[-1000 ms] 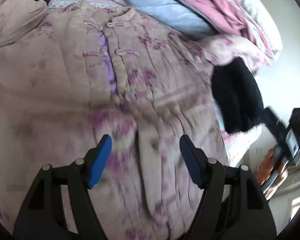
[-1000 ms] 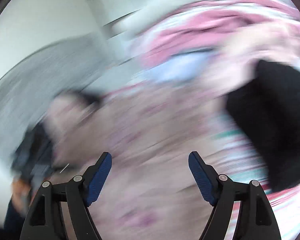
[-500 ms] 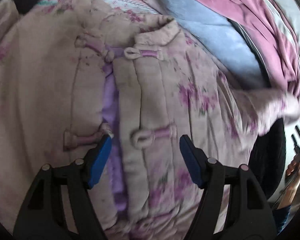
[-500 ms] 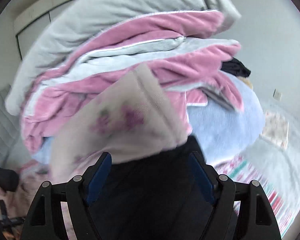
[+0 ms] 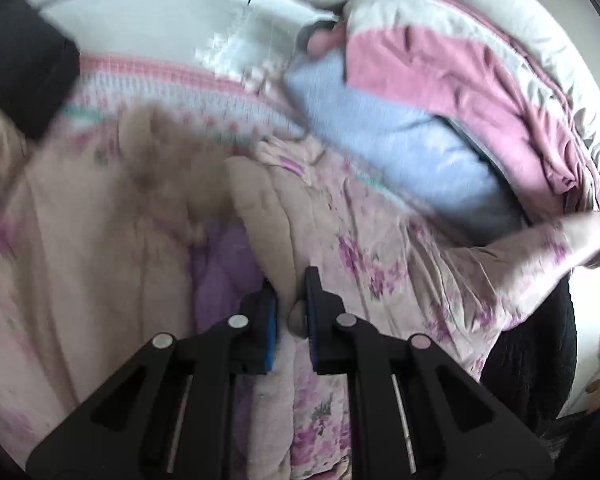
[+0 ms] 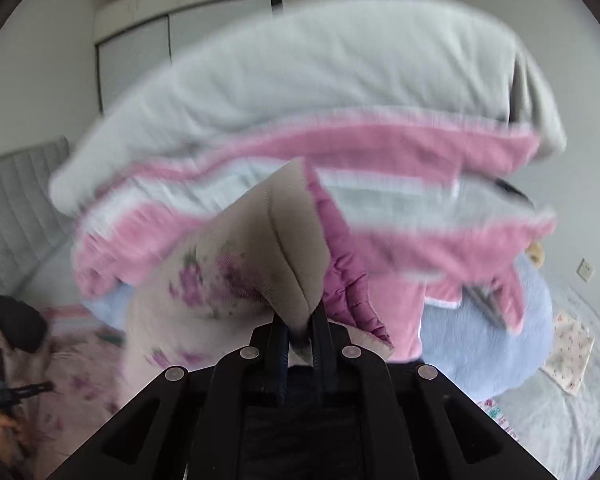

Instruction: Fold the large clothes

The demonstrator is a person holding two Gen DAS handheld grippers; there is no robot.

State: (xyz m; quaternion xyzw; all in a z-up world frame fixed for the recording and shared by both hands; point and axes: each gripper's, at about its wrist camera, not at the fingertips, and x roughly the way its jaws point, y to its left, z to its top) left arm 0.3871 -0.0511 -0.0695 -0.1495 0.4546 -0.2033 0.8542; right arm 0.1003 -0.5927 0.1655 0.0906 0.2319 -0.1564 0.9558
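The floral padded jacket point(image 5: 380, 248) lies spread on the bed point(image 5: 172, 76). The left claw point(image 5: 290, 320) is closed on the front edge beside the purple lining point(image 5: 224, 264), and the right claw point(image 6: 300, 336) is closed on the sleeve cuff point(image 6: 284, 240), lifted in front of the pile of blankets point(image 6: 340, 92). Both grips take only a thin edge of thick fabric, so I think it can slip out when pulled. The lifted sleeve may also brush the pile, or drag the black garment point(image 5: 532, 352) lying under it.
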